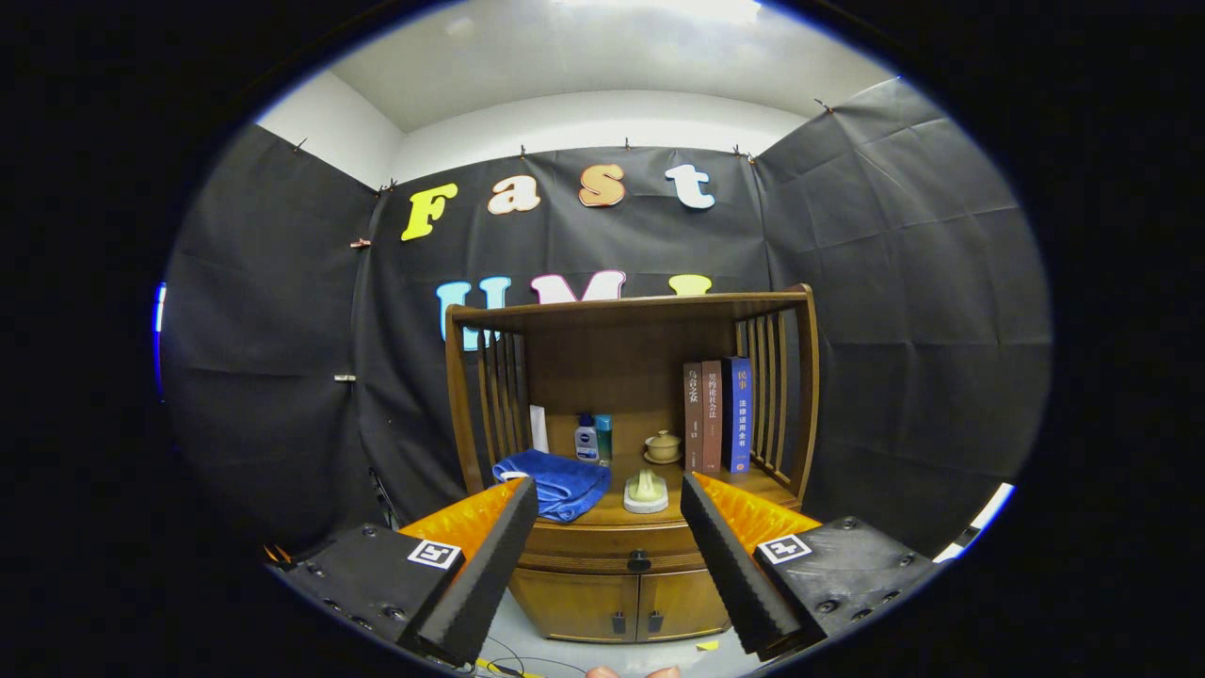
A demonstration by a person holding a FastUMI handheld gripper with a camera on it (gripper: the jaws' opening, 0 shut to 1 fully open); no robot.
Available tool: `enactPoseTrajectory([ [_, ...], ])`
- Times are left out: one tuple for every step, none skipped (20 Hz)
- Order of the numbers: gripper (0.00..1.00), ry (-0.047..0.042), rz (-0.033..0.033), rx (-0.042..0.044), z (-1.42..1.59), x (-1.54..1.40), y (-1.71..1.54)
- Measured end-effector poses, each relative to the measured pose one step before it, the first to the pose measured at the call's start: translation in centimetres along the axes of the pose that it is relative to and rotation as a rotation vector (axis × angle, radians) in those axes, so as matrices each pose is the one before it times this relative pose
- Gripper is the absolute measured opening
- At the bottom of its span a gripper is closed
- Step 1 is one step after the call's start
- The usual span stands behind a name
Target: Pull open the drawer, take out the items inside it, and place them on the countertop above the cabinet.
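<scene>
Your gripper [610, 494] hangs wide open, well short of the shut drawer [617, 548]; its 1 small dark knob [639, 561] looks rigid, likely slippery, so pinch squarely.

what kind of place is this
Likely a staged recording booth rather than a real home: black cloth walls pinned up around one wooden cabinet holding books and a blue towel. The open gripper faces its closed drawer.
</scene>
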State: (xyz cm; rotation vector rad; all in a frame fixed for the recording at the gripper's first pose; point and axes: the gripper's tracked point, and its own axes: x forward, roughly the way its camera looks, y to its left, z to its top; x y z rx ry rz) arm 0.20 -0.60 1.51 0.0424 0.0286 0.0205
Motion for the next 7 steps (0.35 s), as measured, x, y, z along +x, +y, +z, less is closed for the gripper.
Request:
enactPoseTrajectory([
  [0.99, 0.00445, 0.00463, 0.00029, -0.175, 0.067, 0.19],
  [0.99, 0.00226, 0.00259, 0.00052, -0.108, -0.002, 0.132],
  [0.99, 0.00118, 0.00174, -0.00083, -0.086, 0.036, 0.106],
  [0.99, 0.00056, 0.0015, -0.00191, -0.078, -0.02, 0.105],
  [0.99, 0.00192, 0.00252, -0.00226, -0.081, -0.008, 0.11],
  [0.99, 0.00185, 0.00312, -0.00149, -0.089, -0.028, 0.128],
  [0.99, -0.00015, 0.00264, -0.00145, 0.009, 0.001, 0.128],
])
